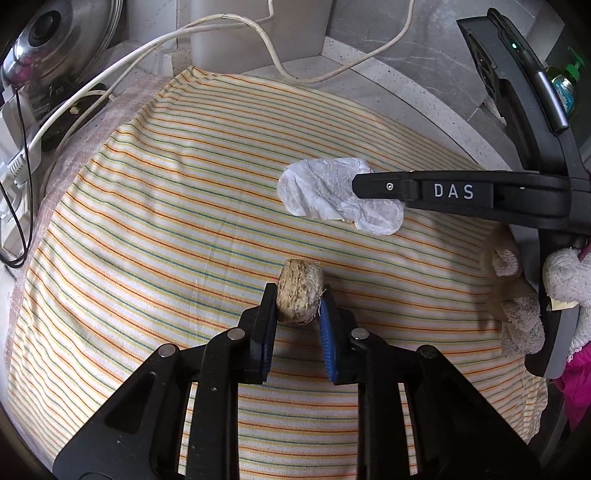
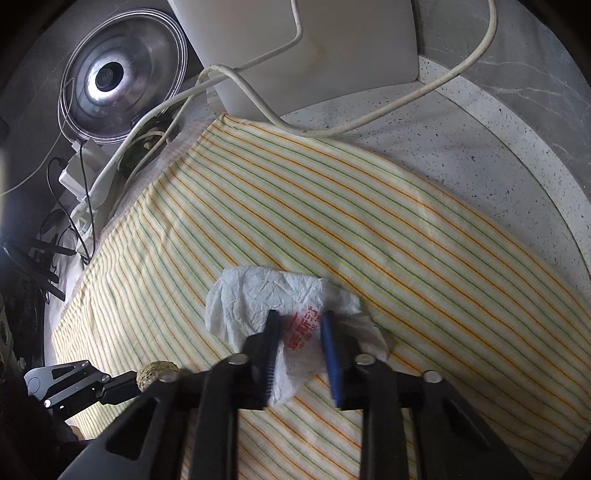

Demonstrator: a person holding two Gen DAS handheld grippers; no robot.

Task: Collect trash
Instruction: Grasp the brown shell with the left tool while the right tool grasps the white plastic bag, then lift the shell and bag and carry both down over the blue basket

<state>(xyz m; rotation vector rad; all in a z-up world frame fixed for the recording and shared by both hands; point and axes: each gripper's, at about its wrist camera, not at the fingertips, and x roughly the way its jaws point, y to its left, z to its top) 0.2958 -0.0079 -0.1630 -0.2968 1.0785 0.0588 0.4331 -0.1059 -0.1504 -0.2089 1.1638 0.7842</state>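
Note:
A brown fibrous lump point(image 1: 299, 291) rests on the striped cloth point(image 1: 166, 221), and my left gripper point(image 1: 298, 301) is shut on it, a pad pressing each side. Further back lies a crumpled white plastic bag point(image 1: 317, 192) with red print. My right gripper point(image 1: 360, 188) reaches in from the right onto the bag's edge. In the right wrist view the right gripper point(image 2: 300, 325) is shut on the bag point(image 2: 243, 295), whose printed part is bunched between the fingers. The left gripper point(image 2: 133, 380) and the lump point(image 2: 157, 371) show at that view's lower left.
A steel pot lid point(image 1: 55, 44), white cables point(image 1: 221, 29) and a power strip point(image 1: 14, 166) crowd the back left. A white box point(image 2: 314, 48) stands behind the cloth on the speckled counter point(image 2: 480, 147). A gloved hand point(image 1: 565, 277) holds the right gripper.

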